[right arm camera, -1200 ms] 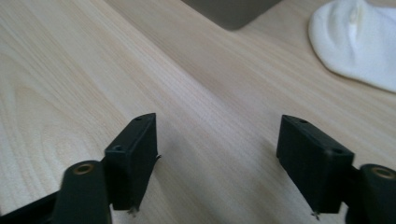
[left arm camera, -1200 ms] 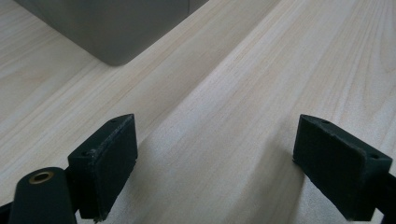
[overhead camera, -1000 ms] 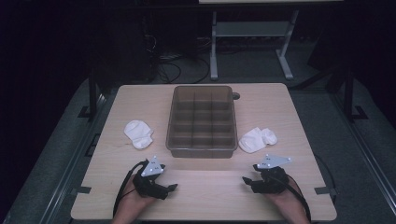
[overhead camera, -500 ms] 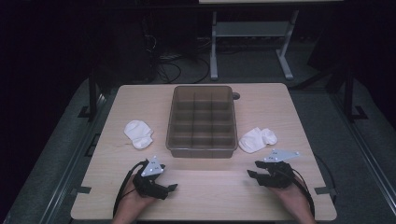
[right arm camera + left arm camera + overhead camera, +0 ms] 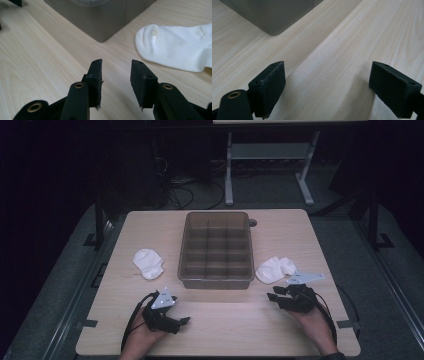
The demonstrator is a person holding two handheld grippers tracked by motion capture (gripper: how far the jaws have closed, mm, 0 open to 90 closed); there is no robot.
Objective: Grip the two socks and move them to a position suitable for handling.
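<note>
A white sock lies left of the brown divided bin and another white sock lies right of it. My left gripper rests near the front edge, pointing right. In the left gripper view its jaws stand wide open over bare wood, with the bin's corner ahead. My right gripper sits just in front of the right sock, pointing left. Its jaws have just been closing to a narrow gap with nothing between them. The sock lies ahead to their right.
The light wooden table has bare wood in front of the bin and between the two hands. A small dark round fitting sits by the bin's far right corner. Dark floor, cables and a metal stand surround the table.
The right gripper has shifted a little away from the person, toward the right sock, and its jaws have narrowed. The left gripper has kept still.
</note>
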